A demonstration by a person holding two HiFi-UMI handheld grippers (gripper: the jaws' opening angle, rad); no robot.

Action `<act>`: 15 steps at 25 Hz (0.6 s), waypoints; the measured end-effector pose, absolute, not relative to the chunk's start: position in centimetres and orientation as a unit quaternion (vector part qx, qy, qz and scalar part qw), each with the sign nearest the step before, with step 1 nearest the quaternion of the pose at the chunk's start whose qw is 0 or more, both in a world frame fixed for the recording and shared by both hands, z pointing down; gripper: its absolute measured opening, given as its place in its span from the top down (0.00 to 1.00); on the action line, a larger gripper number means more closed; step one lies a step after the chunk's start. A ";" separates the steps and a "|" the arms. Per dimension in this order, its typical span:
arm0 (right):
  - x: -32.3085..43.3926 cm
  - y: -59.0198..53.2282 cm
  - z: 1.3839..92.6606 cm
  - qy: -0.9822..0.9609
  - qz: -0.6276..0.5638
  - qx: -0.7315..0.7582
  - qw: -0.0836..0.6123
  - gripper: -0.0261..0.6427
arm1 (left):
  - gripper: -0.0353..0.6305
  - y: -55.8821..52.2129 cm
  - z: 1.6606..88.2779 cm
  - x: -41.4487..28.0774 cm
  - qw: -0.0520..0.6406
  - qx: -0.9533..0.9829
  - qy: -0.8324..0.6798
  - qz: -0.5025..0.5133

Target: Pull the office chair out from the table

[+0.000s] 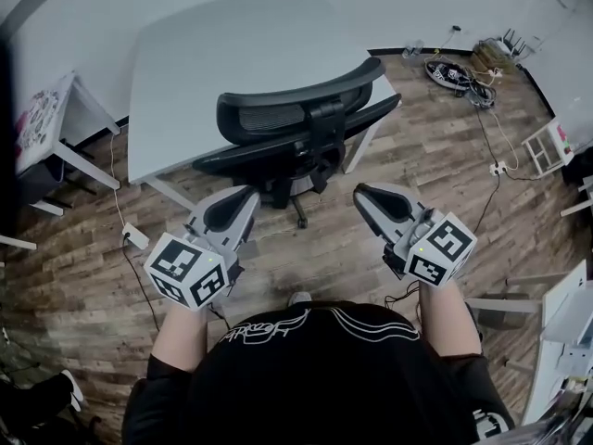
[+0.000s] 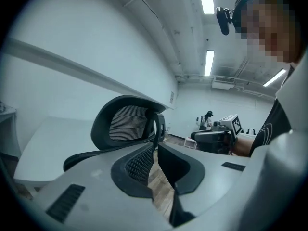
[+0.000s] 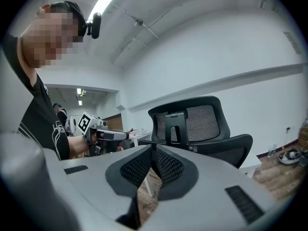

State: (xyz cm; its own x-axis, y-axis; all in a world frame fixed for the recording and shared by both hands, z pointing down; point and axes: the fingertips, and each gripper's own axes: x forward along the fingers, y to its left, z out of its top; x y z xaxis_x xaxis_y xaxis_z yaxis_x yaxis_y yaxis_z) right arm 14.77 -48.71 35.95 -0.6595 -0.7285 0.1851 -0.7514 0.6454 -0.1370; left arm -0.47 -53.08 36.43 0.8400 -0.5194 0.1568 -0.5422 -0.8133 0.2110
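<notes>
Held side by side and pointing nearly level, the left claw (image 1: 239, 197) and right claw (image 1: 369, 196) are pinched together on nothing, short of the office chair (image 1: 296, 123) tucked against the white surface (image 1: 213, 54); the script on the shirt (image 1: 278, 327) is unreadable.

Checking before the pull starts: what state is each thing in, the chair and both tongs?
Black mesh-backed office chair: upright, at the white table edge, ungripped.
Left tongs: shut, empty, short of the chair.
Right tongs: shut, empty, short of the chair.
</notes>
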 end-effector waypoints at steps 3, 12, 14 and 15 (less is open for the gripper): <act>16.2 -49.6 35.9 -0.905 0.090 0.409 0.073 0.90 | 0.87 -54.7 36.5 -2.0 0.121 0.938 -0.323 0.047; 22.3 -54.4 36.7 -0.898 0.035 0.396 0.188 0.90 | 0.72 -57.7 37.5 -6.2 0.067 0.917 -0.364 0.147; 23.8 -55.7 36.7 -0.888 0.009 0.404 0.219 0.90 | 0.70 -58.2 37.6 -6.5 0.041 0.916 -0.356 0.177; 24.5 -56.3 36.7 -0.883 -0.004 0.409 0.231 0.90 | 0.69 -58.4 37.8 -6.5 0.026 0.916 -0.352 0.193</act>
